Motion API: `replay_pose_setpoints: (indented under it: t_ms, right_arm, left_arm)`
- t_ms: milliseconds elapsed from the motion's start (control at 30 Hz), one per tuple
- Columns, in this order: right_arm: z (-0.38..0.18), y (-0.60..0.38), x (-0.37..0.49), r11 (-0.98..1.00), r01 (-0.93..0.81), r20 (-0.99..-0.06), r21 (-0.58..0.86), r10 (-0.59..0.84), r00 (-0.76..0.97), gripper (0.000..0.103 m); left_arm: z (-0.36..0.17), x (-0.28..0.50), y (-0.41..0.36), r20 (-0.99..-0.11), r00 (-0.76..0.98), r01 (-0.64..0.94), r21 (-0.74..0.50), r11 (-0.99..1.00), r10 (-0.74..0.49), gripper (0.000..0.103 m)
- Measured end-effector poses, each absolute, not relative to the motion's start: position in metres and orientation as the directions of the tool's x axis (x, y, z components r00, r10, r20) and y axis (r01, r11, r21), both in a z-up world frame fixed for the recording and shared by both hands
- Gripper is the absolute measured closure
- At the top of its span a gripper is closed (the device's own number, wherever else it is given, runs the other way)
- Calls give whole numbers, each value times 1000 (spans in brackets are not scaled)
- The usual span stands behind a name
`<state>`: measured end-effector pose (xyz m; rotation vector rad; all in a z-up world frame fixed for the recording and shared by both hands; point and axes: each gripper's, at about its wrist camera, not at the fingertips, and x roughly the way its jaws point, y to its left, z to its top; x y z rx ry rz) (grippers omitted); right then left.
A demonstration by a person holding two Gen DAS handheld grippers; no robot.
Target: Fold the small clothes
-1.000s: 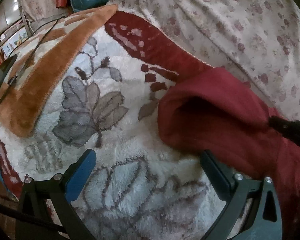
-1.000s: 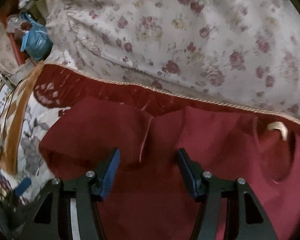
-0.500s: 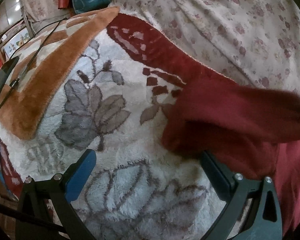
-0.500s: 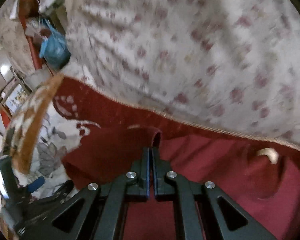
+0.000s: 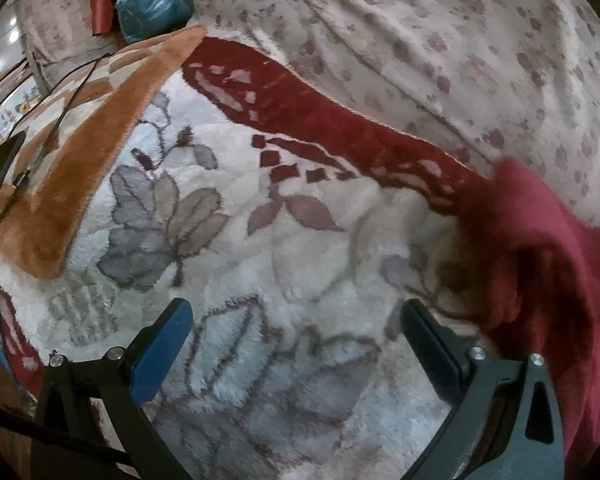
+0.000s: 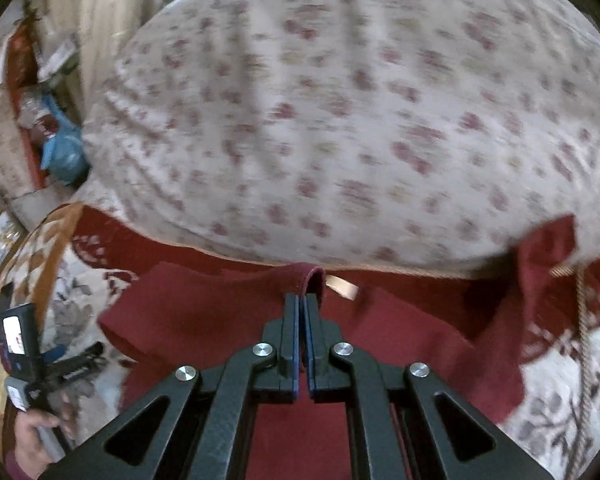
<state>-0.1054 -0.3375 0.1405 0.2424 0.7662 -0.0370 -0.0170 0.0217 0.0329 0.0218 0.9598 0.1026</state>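
A dark red garment (image 6: 228, 316) lies on a fluffy white blanket with grey leaves (image 5: 260, 264). My right gripper (image 6: 302, 304) is shut on the garment's neck hem and lifts it, so the cloth hangs below the fingers. A tan label (image 6: 342, 287) shows just right of the pinch. In the left wrist view the garment (image 5: 540, 248) is bunched at the right edge. My left gripper (image 5: 296, 328) is open and empty above the blanket, left of the garment; it also shows in the right wrist view (image 6: 60, 364).
A floral bedsheet (image 6: 340, 120) covers the bed beyond the blanket. The blanket has an orange border (image 5: 92, 152) and a dark red band (image 5: 300, 112). A blue bag (image 5: 152, 0) sits at the far left. A black cable (image 5: 60, 120) runs over the orange border.
My right gripper has shut on the garment's neck hem and lifted it up and to the right. The garment has slid right, off the blanket in front of my left gripper.
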Motion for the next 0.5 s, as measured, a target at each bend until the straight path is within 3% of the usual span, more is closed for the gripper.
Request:
replay_pose_setpoints:
  t_ms: [200,367,400,467,500]
  right_arm:
    - [116,-391,-127,949,293,-746,120,-109,657,102]
    - [99,-394,-124,951,298,-808,79,-114,578,100]
    - [105,-385,-123,958,260,-796,119,-64,602,93]
    - [112,-359,-119,969,163,-776,188,44,629,63]
    - [114,-345,-116,972,111,-770,208,92,631,42]
  left_arm:
    - [36,-23,6,-810,586,4,48,999,37,0]
    - [42,-30,-5,-808,586,93,-2,996,-57,0]
    - [44,-32,-8,-801,594,107,-10,994,-72,0]
    - [44,-30,-14,-796,601,117,-2,993,-72,0]
    - [42,-28,-16,-799,597,116,1,993,-69,0]
